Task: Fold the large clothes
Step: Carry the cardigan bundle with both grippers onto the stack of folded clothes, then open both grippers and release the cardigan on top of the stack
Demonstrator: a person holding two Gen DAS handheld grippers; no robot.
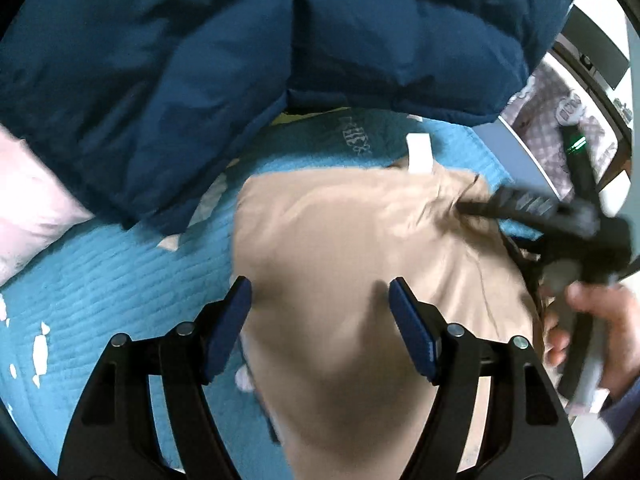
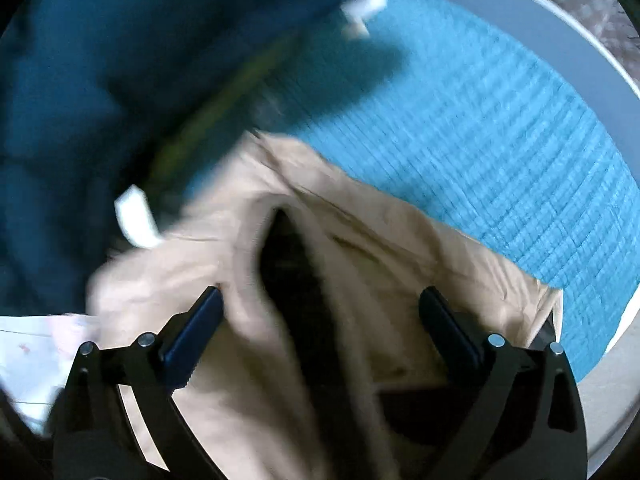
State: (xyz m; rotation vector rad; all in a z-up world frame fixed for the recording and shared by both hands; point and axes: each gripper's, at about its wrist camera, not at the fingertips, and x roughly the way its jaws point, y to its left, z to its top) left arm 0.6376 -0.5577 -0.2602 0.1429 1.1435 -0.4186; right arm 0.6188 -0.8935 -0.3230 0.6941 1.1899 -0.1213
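Note:
A beige garment point(image 1: 340, 240) lies bunched on the bed, filling the lower middle of the left wrist view. My left gripper point(image 1: 320, 300) hangs open just above it, blue pads apart, nothing pinched. In the right wrist view the same garment point(image 2: 400, 264) shows a dark inner lining point(image 2: 296, 280) along an open fold. My right gripper point(image 2: 322, 304) stands wide open over that fold, its pads off the cloth. Seen blurred from the left wrist, the right gripper point(image 1: 468, 208) points at the garment's right edge, with a person's hand point(image 1: 600, 320) behind it.
A puffy navy duvet point(image 1: 240, 40) is heaped across the far side of the teal quilted bedspread point(image 1: 100, 280). A pink pillow point(image 1: 28, 200) lies at the left. The white bed edge point(image 2: 520, 0) curves on the right, with patterned floor point(image 1: 560, 128) beyond.

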